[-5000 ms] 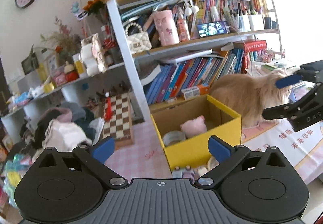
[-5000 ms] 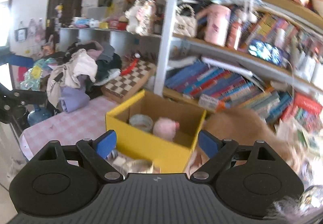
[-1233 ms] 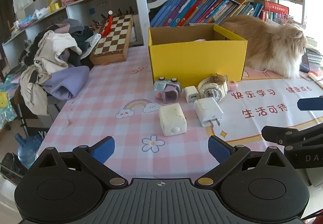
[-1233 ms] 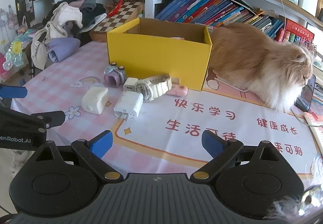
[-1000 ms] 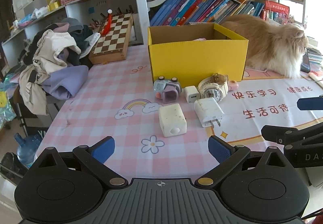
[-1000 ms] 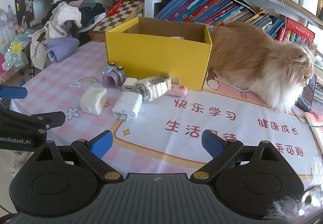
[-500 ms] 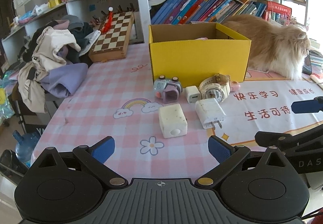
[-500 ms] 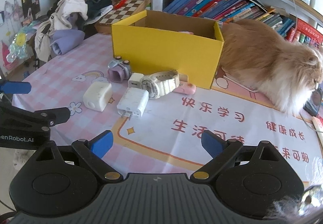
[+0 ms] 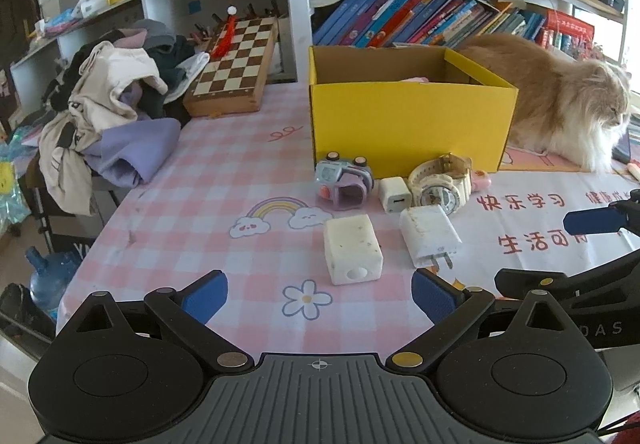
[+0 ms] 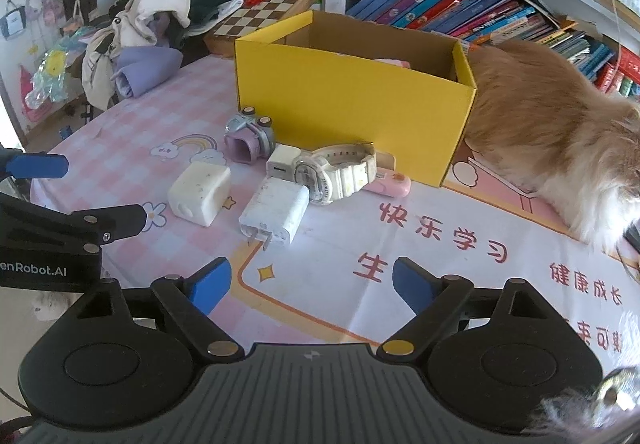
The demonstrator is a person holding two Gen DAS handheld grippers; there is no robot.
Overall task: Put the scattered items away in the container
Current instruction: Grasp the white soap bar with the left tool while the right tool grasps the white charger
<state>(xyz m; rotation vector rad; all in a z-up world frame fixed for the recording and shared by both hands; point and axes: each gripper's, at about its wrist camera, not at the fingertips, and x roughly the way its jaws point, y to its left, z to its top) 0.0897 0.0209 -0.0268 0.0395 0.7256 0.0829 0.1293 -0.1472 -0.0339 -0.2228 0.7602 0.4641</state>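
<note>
Both hand-held grippers, left and right, hovered at lower frame, fingers apart and empty. Mid-frame, two white chargers, a watch and toy camera lay before the yellow box.

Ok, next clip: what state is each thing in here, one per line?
Left gripper: open, empty, above the table.
Right gripper: open, empty.
Box: open-topped, upright, something pink inside.
Plug charger: lying flat, prongs toward the camera.
Block charger: lying on its side.
Small cube: beside the watch.
Watch: strap looped, lying on the table.
Toy camera: outside the box.
Cat: lying beside the box.
</note>
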